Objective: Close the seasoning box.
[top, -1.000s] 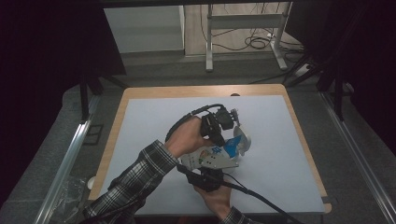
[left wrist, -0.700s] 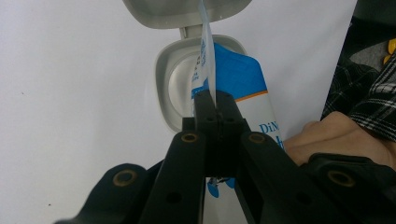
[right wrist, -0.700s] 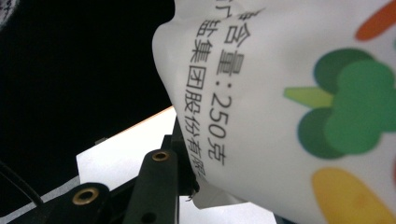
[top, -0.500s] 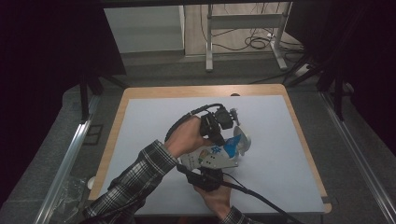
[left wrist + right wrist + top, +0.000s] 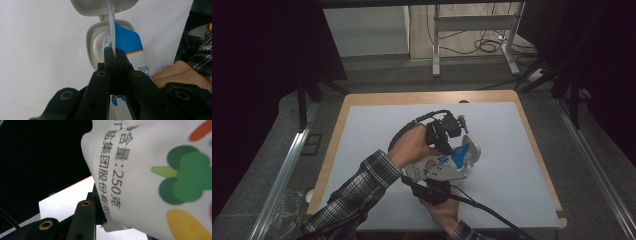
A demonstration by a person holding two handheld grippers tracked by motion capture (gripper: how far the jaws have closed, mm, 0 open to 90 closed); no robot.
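In the high view, a printed pouch (image 5: pixel 443 167) lies on its side on the white worktop (image 5: pixel 512 150), between two hand-held grippers. The left gripper (image 5: pixel 447 145) reaches in from the far side toward the pouch's blue upper end, where a grey flip cap (image 5: pixel 472 154) sits; the right gripper (image 5: pixel 432 187) comes at the pouch's lower end from the near side. Held at both ends like this, the pouch is likely being steadied by one tool so the other can work at the spout end.

In the left gripper view, the fingers (image 5: pixel 110 58) are pressed fully together on a thin edge of the pouch (image 5: pixel 130 42), its seam flap standing up between them. Just beyond, the grey flip cap (image 5: pixel 97 45) stands hinged open, the lid (image 5: pixel 100 6) folded back and the round spout opening exposed. Pinching the seam beside the spout probably keeps the top from sliding about.

In the right gripper view, the pouch (image 5: pixel 155 177) sits very close to the lens, with black print and vegetable pictures on its white face. One finger (image 5: pixel 86 217) meets the pouch's lower edge; the other is hidden, so the fingers seem partly closed around the pouch body, a grip wide enough not to crush it.
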